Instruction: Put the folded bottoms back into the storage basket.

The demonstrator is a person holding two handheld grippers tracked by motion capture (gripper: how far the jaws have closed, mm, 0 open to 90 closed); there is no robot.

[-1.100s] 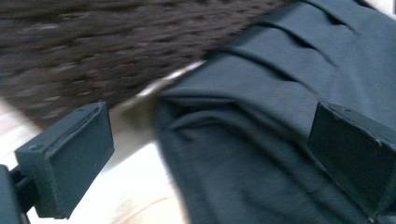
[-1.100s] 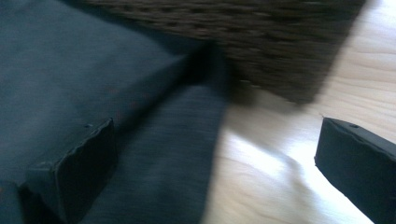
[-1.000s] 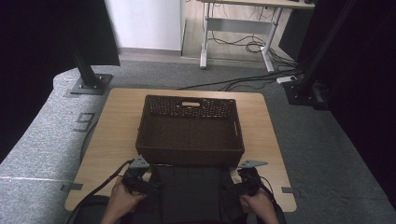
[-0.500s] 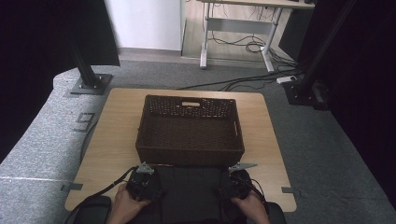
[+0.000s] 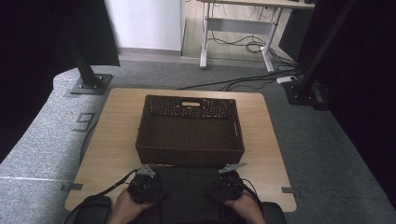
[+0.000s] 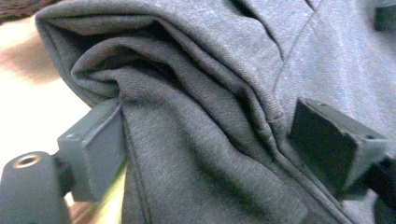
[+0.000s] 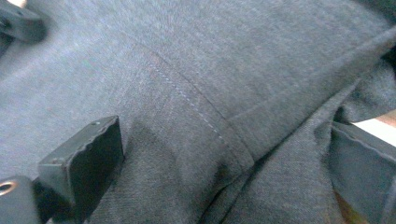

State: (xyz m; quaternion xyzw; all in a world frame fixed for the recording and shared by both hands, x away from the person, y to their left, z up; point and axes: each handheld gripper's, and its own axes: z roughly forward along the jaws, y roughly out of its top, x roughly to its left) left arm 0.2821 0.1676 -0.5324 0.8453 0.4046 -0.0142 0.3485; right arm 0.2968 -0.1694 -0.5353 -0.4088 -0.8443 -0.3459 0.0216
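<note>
A dark grey garment [image 5: 189, 191] lies flat at the table's near edge, just in front of a dark woven basket [image 5: 189, 156]. My left gripper [image 5: 150, 181] sits at the garment's left side, held by a hand. Up close, the left gripper [image 6: 215, 144] has its jaws wide apart with a folded, bunched edge of the garment [image 6: 187, 93] between them. My right gripper [image 5: 228, 181] sits at the garment's right side. The right gripper [image 7: 224, 163] is also spread wide over the cloth [image 7: 210, 70], where a stitched seam runs, and fabric drapes over its right jaw.
The empty basket takes up the middle of the wooden table [image 5: 112, 135]. Bare wood lies to its left and right. Black stand bases [image 5: 88, 84] sit on the grey carpet beyond the table's far corners, and cables trail across the floor.
Both hands and their grippers have drawn back a little toward the near edge of the table. The basket has not moved.
</note>
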